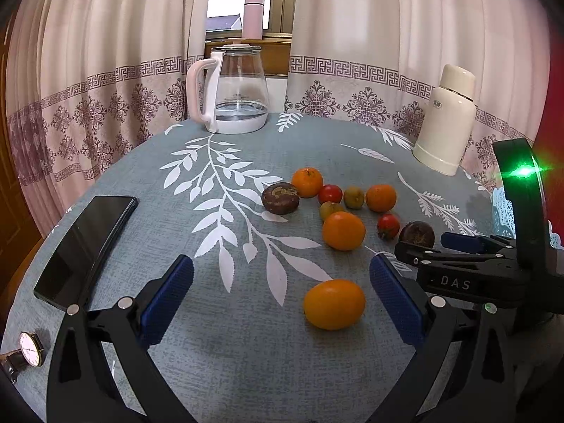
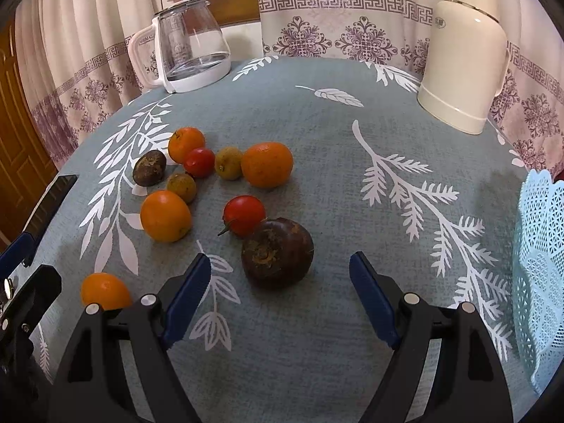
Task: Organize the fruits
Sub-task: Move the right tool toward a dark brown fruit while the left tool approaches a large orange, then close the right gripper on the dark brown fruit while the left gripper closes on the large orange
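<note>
Fruits crowd between kettle, flask, basket; each hand-held gripper gapes wide, empty.

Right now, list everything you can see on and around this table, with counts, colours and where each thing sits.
oranges: four, orange, three in the cluster, one apart near the left gripper
tomatoes: two, red, in the cluster
small fruits: two, yellow-green, mid-cluster
brown fruits: two, dark brown, one before the right gripper, one at the cluster's left
kettle: one, clear glass with white base, far edge
flask: one, cream, far right
bottle: one, pink, windowsill
basket: one, pale blue, right edge
phone: one, black, left
watch: one, white dial, near left
left gripper: black, blue pads, open
right gripper: same, open
</note>
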`<control>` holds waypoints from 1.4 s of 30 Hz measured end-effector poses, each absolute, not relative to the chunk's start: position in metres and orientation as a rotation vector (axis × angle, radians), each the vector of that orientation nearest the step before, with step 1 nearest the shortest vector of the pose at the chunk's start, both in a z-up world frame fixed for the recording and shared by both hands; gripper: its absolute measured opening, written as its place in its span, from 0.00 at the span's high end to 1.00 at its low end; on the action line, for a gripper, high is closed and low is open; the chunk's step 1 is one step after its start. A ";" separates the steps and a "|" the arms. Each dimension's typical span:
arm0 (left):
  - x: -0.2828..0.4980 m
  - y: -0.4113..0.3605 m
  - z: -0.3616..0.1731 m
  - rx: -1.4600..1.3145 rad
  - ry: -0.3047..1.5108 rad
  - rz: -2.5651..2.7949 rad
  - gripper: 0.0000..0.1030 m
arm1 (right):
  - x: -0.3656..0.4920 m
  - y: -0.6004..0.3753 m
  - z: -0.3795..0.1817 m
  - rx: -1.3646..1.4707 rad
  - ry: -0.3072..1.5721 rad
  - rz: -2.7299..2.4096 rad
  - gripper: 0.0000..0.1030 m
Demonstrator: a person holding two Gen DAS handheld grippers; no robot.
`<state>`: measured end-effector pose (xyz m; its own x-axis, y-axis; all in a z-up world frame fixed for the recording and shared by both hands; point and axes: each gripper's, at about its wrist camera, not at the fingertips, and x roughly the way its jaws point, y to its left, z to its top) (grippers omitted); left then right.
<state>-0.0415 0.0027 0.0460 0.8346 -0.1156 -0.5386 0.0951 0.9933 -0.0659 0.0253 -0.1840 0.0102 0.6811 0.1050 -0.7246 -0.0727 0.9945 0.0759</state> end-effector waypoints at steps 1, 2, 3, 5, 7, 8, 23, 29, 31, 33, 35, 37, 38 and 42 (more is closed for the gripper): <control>-0.041 0.002 0.046 -0.037 0.573 -0.112 0.02 | 0.026 -0.184 0.010 0.041 0.819 0.099 0.22; -0.041 0.002 0.046 -0.037 0.573 -0.112 0.02 | 0.027 -0.183 0.009 0.038 0.825 0.097 0.22; -0.042 0.002 0.046 -0.035 0.572 -0.113 0.02 | 0.028 -0.183 0.009 0.036 0.833 0.095 0.22; -0.042 0.001 0.046 -0.033 0.571 -0.117 0.02 | 0.031 -0.183 0.006 0.033 0.856 0.094 0.22; -0.042 0.000 0.046 -0.029 0.572 -0.120 0.02 | 0.033 -0.183 0.005 0.031 0.870 0.092 0.24; -0.042 0.000 0.046 -0.028 0.573 -0.122 0.02 | 0.035 -0.182 0.005 0.021 0.872 0.087 0.25; -0.037 -0.004 0.043 -0.005 0.600 -0.140 0.02 | 0.034 -0.184 0.007 0.019 0.847 0.070 0.58; -0.030 -0.012 0.037 0.026 0.647 -0.179 0.02 | 0.031 -0.194 0.007 0.074 0.837 0.050 0.58; -0.028 -0.015 0.035 0.036 0.663 -0.189 0.02 | 0.031 -0.196 0.007 0.086 0.835 0.050 0.58; -0.025 -0.019 0.032 0.050 0.685 -0.201 0.02 | 0.031 -0.195 0.007 0.081 0.835 0.048 0.58; -0.023 -0.023 0.030 0.064 0.701 -0.211 0.02 | 0.030 -0.195 0.006 0.073 0.834 0.045 0.58; -0.022 -0.026 0.029 0.076 0.711 -0.230 0.05 | 0.029 -0.195 0.006 0.072 0.834 0.045 0.58; -0.021 -0.028 0.028 0.080 0.715 -0.234 0.08 | 0.029 -0.195 0.006 0.073 0.834 0.045 0.58; -0.014 -0.029 0.022 0.082 0.763 -0.241 0.25 | 0.029 -0.196 0.006 0.074 0.834 0.046 0.58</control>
<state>-0.0142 -0.0295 0.0220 0.6964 -0.1866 -0.6930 0.2455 0.9693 -0.0142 0.0291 -0.1955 0.0055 0.6708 0.0702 -0.7383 -0.0117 0.9964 0.0841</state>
